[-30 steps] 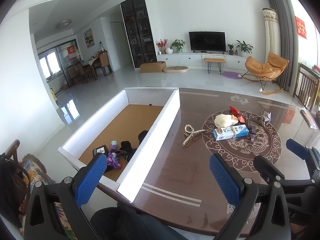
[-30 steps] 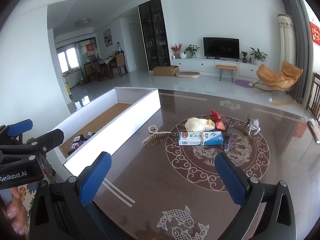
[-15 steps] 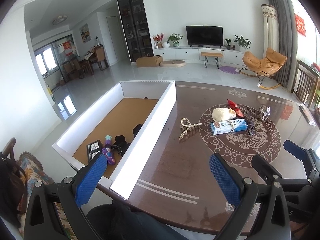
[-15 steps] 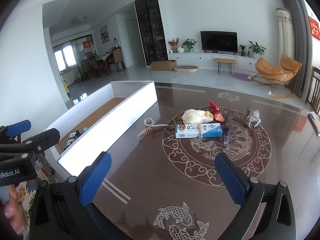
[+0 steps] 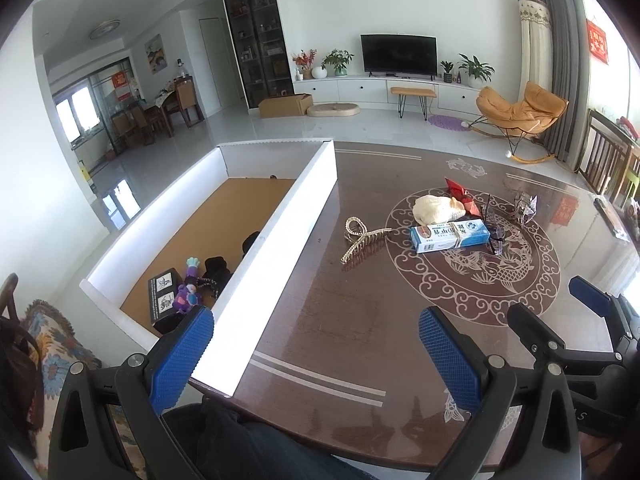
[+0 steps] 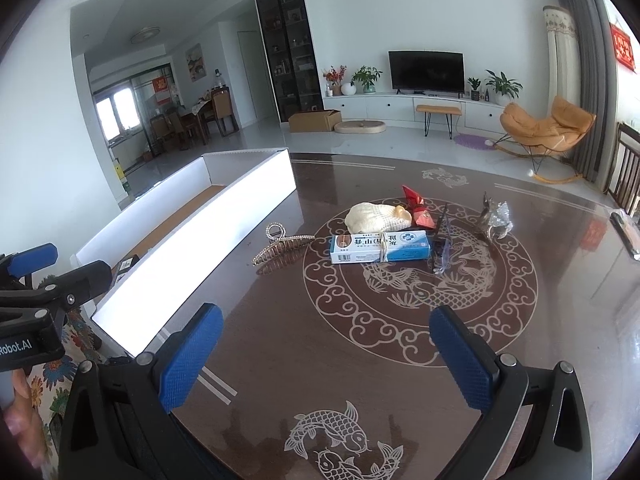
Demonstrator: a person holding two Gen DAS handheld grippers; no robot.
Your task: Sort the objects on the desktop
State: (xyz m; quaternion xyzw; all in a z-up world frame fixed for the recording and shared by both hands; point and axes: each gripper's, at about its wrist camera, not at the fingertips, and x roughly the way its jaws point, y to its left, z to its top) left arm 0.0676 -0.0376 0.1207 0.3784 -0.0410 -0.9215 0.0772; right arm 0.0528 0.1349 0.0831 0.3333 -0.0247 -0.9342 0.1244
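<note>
I see the left hand-held gripper (image 5: 316, 354) and right hand-held gripper (image 6: 326, 354) both wide open, holding nothing, above the worktop (image 6: 280, 340). White box (image 5: 276, 248) at left holds a purple toy (image 5: 187, 294) and dark items. Hair clip (image 6: 280, 250), toothpaste carton (image 6: 380, 246) and cream pouch (image 6: 378, 218) sit mid-worktop.

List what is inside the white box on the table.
Inside the white box, at its near end, lie a purple toy, a black card pack and some black items. The near wall hides part of the floor; the rest shows bare brown.
</note>
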